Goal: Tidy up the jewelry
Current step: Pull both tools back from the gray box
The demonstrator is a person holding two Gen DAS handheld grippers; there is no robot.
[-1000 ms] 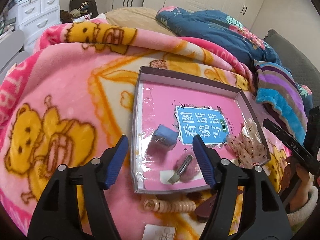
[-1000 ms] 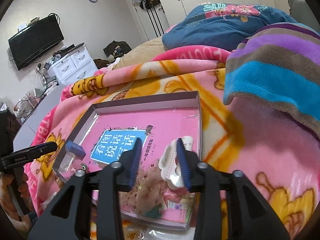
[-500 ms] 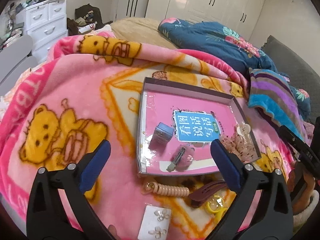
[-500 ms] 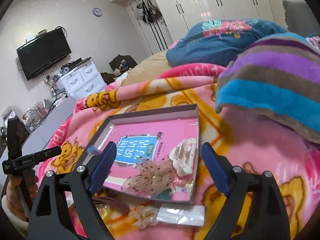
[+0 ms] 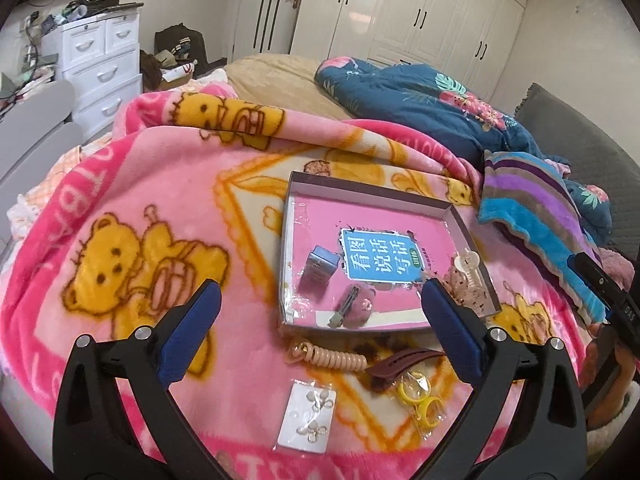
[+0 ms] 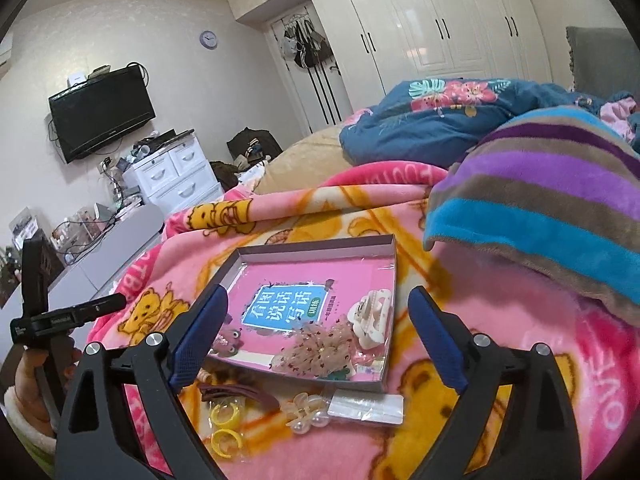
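Note:
A shallow pink box (image 5: 372,194) (image 6: 320,246) lies on the pink bear blanket. In it are a blue little case (image 5: 319,268), a grey clip on a pink fuzzy piece (image 5: 352,304), a white claw clip (image 6: 372,316) and a beige sequin bow (image 6: 320,346). In front of the box lie a coiled peach hair tie (image 5: 332,358), a brown clip (image 5: 400,360), yellow rings in a bag (image 5: 420,396) (image 6: 226,426), an earring card (image 5: 308,416) and a pearl flower clip (image 6: 304,416). My left gripper (image 5: 320,332) and right gripper (image 6: 316,340) are wide open, empty, above the near items.
A striped fleece (image 6: 540,216) and a blue floral quilt (image 5: 420,108) are heaped to the right. A white drawer chest (image 5: 100,64) and a wall TV (image 6: 100,112) stand at the left. A clear packet (image 6: 368,406) lies by the box's front edge.
Both grippers opened wide and drew back and up from the box. The right one let go of the white claw clip, which now lies in the box.

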